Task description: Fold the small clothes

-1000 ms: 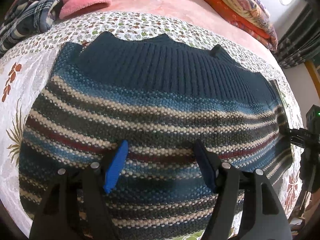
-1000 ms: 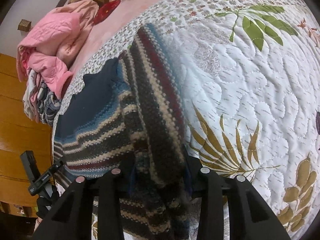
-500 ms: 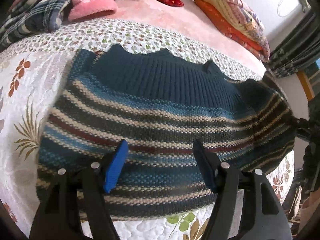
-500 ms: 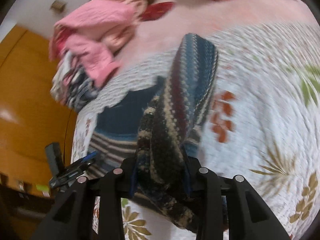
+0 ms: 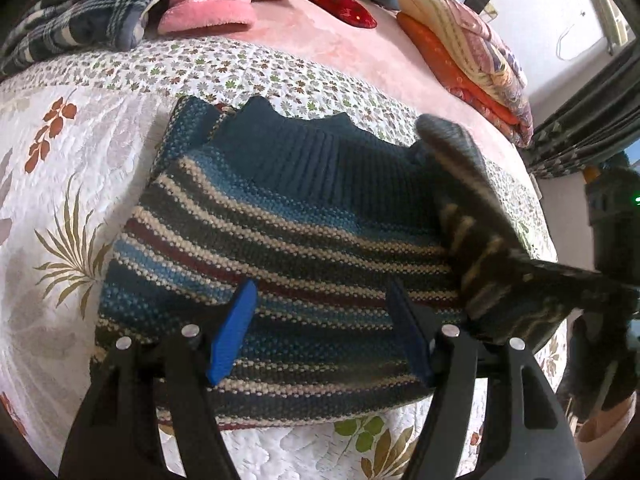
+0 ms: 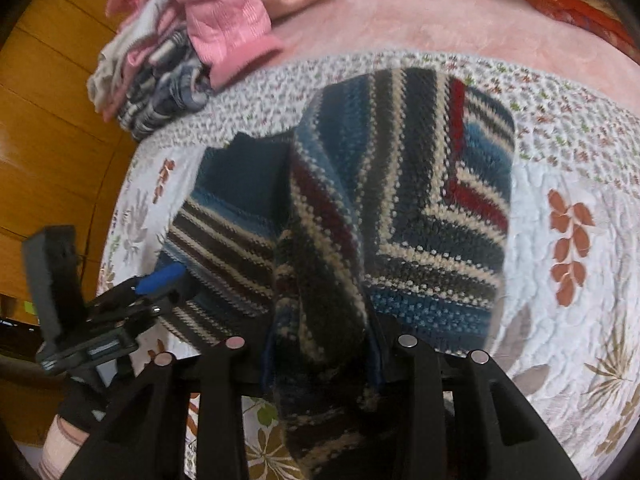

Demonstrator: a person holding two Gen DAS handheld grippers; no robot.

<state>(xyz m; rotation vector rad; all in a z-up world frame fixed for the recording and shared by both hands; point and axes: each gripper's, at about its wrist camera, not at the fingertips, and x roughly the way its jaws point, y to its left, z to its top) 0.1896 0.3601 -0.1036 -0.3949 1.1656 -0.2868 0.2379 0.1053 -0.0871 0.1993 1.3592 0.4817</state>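
Across the floral quilt we see the striped sweater lying flat beneath our left gripper, whose fingers are spread and empty above its hem, while our right gripper pinches its lifted sleeve.

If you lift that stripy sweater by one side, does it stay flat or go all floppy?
Probably floppy: the striped sweater already drapes and bunches where the right gripper pinches it. It likely won't slip, since the knit looks thick and nubbly. The rest lies limp on the quilt.
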